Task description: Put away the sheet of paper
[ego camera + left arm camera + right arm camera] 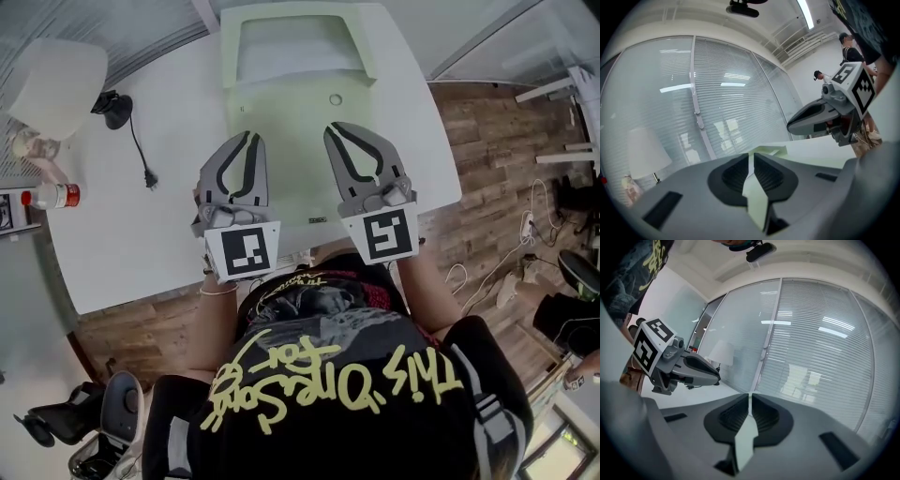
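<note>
A white cone-shaped lampshade [56, 86] stands at the far left corner of the white table [141, 244]. A clear plastic bottle with a red band [52, 195] lies by the table's left edge. Near the lamp, a black plug with its thin black cord [120, 111] rests on the tabletop.

The left gripper [247, 139] points away from the person, nearly level. Its grey jaws are drawn narrow and pinch the near left part of the large pale green sheet of paper [292, 122]. In the left gripper view a strip of the sheet runs between the ribbed pads.

The sheet spreads over the middle of the table, and its far part is creased and bent.

The right gripper [337, 135], just beside the left and parallel to it, is likewise clamped narrow on the sheet's near right part. In the right gripper view the paper is caught between its pads.

Brown wooden floor [487, 141] shows to the right of the table.
</note>
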